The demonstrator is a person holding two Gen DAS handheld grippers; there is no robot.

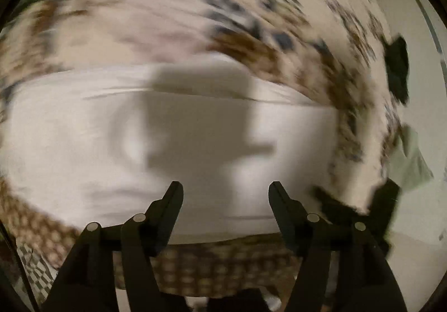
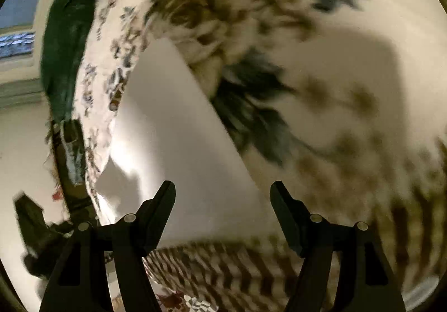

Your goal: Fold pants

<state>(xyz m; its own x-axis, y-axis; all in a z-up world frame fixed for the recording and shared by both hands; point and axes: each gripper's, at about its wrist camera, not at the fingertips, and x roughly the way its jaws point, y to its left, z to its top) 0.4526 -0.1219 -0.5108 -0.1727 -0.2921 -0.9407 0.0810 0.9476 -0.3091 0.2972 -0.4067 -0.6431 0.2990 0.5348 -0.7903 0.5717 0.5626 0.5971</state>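
Note:
The white pants (image 1: pixel 195 144) lie flat on a floral bedspread (image 1: pixel 139 5), blurred by motion. They also show in the right wrist view (image 2: pixel 173 127) as a white panel running from lower middle up to the left. My left gripper (image 1: pixel 225 189) is open and empty, hovering just above the pants near their near edge, its shadow cast on the cloth. My right gripper (image 2: pixel 222 189) is open and empty above the right edge of the pants, where white cloth meets the floral bedspread (image 2: pixel 321 74).
A brown checked border of the bedspread (image 1: pixel 218 264) runs along the near edge. Dark objects (image 1: pixel 398 69) lie at the bed's right side. A dark green cloth (image 2: pixel 67 49) lies at the bed's far left, with pale floor (image 2: pixel 22 144) beyond.

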